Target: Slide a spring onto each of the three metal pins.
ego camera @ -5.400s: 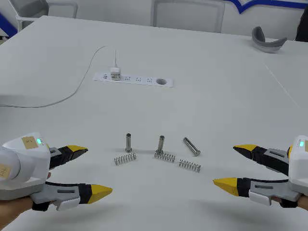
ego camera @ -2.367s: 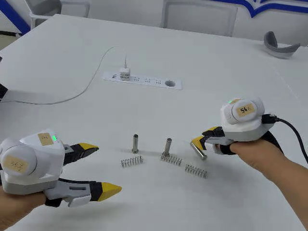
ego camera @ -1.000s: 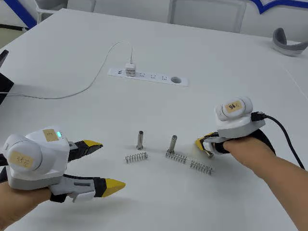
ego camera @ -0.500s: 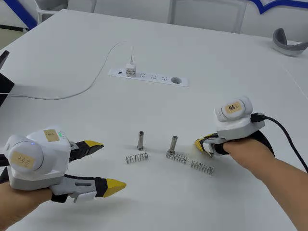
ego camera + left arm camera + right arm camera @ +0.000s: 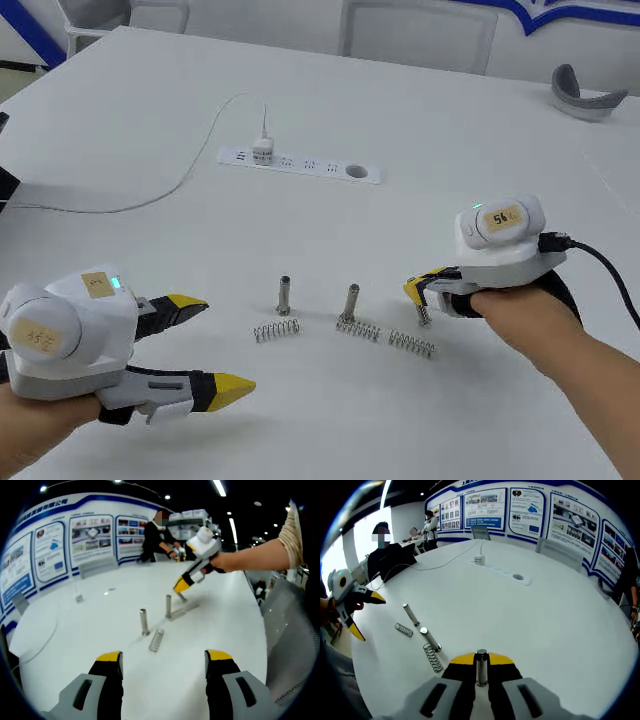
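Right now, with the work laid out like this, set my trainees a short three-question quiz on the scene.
1. How many springs lie loose on the table?
2. The right tool grips: A) a pin; B) a cable; C) nothing.
3. True or false: the left tool is shut.

Key: 1. three; 2. A; 3. false, its jaws stand wide open.

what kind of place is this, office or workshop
Probably an office meeting or showroom space rather than a workshop: a large white table with a power strip on it, chairs along its far edge, and blue-trimmed display boards on the wall.
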`<state>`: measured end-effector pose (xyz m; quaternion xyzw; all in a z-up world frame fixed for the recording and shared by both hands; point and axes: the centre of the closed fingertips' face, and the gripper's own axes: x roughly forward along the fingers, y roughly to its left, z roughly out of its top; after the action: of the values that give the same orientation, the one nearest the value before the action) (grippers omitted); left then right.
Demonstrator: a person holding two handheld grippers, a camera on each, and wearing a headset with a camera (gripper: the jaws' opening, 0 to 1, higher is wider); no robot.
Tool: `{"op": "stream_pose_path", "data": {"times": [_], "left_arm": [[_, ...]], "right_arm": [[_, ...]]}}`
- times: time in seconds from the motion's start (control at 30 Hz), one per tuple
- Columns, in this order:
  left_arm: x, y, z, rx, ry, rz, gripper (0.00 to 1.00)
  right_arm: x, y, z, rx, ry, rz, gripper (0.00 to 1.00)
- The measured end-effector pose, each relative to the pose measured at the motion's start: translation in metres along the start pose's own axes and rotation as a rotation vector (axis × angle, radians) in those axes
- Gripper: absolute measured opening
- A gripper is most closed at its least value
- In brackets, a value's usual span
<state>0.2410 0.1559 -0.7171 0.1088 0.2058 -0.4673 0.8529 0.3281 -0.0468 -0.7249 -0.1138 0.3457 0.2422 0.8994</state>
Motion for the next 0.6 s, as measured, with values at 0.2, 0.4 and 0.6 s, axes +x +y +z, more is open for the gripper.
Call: {"op": "stream_pose_path", "data": {"times": [0.2, 0.4, 0.6], "left_arm": [[0.0002, -0.0010, 0.0021, 0.005, -0.004, -0.001, 0.67], [0.0000, -0.0027, 0.0047, 0.010, -0.007, -0.003, 0.67], [-0.0004, -0.0038, 0.0057, 0.011, -0.010, -0.002, 0.67]], "right_arm": [[-0.0056, -0.0009, -0.0039, 0.003, -0.011, -0.007, 0.09], [-0.0087, 0.0018, -0.0076, 0.008, -0.014, -0.009, 0.09], [-0.0106, 0.0027, -0.0094, 0.009, -0.015, -0.010, 0.09]]}}
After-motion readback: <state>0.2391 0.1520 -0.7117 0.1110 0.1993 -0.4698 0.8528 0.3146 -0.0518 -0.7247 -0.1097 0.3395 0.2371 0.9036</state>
